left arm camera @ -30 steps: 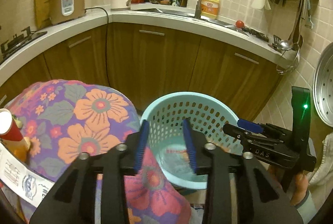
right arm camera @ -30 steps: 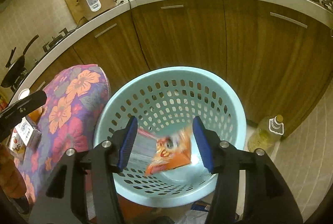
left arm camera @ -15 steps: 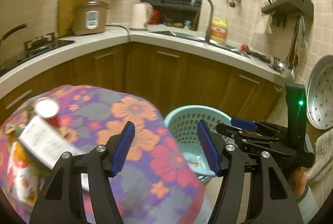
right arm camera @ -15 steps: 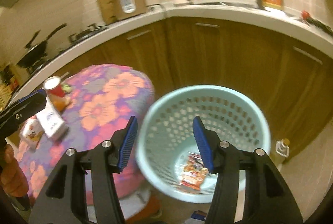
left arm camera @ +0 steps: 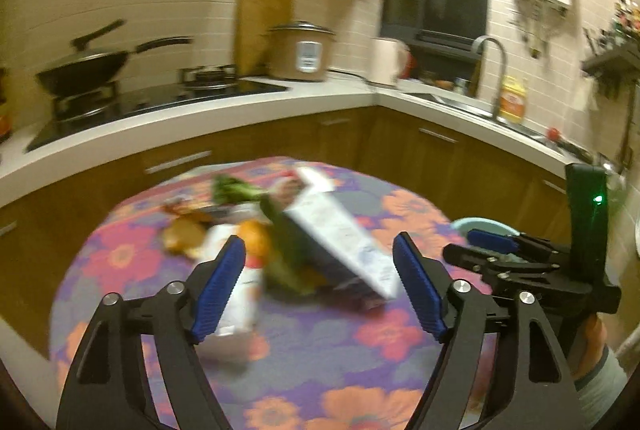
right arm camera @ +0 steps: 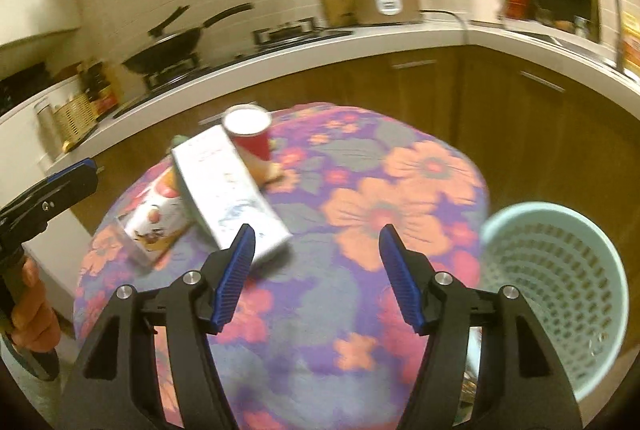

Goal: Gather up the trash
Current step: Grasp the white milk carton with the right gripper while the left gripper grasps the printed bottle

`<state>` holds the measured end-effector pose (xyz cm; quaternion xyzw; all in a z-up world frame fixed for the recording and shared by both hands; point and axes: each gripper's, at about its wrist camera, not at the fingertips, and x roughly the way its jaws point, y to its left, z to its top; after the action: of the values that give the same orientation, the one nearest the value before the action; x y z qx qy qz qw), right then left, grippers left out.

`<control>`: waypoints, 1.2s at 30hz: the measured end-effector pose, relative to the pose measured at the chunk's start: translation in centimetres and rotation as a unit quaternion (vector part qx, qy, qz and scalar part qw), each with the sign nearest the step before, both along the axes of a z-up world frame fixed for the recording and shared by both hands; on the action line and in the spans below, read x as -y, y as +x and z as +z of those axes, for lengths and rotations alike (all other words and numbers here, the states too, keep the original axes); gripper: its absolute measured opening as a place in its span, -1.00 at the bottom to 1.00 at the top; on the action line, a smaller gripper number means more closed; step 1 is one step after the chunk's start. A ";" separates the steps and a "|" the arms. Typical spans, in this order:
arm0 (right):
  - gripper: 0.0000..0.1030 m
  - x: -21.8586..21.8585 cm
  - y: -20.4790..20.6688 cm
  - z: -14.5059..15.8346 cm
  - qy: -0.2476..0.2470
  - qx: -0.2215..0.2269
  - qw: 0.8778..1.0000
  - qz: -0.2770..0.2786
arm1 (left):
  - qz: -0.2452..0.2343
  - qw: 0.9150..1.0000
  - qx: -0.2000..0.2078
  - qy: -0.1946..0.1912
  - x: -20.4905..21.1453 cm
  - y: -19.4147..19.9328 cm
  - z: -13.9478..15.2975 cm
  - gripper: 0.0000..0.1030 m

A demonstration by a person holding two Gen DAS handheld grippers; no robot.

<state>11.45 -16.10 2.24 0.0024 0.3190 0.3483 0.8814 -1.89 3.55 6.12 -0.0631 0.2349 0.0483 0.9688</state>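
Note:
Trash lies on a round table with a flowered cloth: a long white carton, a red paper cup, a small printed carton, an orange, some greens and brown scraps. A light blue perforated basket stands on the floor to the table's right. My left gripper is open and empty above the table, facing the carton pile. My right gripper is open and empty over the cloth, left of the basket.
A kitchen counter curves behind the table with a wok, gas stove, rice cooker, kettle and sink tap. Wooden cabinets stand under it. The basket rim also shows in the left wrist view.
Both grippers swung left from the basket to the table and opened wider. A red snack wrapper dropped from the right gripper into the basket. The views are motion-blurred.

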 end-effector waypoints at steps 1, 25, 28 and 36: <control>0.23 -0.8 0.0 0.0 0.004 0.002 1.000 0.009 | 0.007 1.000 -0.001 -0.002 -0.7 -0.3 -0.2 0.46; 0.66 -9.7 3.1 -2.0 -0.058 0.010 0.994 0.092 | 0.041 0.995 -0.095 0.005 -5.9 2.6 -6.3 0.50; 0.67 -10.5 3.6 -2.6 -0.078 -0.003 0.992 0.097 | 0.028 0.993 -0.116 0.017 -5.5 3.8 -6.9 0.50; 0.66 -11.0 4.1 -3.1 -0.087 -0.013 0.991 0.097 | 0.037 0.989 -0.144 0.030 -4.9 5.2 -7.6 0.43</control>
<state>15.55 -5.08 -0.87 -0.1004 0.3580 0.4027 0.8364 3.35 8.49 -1.50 -0.0347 0.3675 0.0993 0.9241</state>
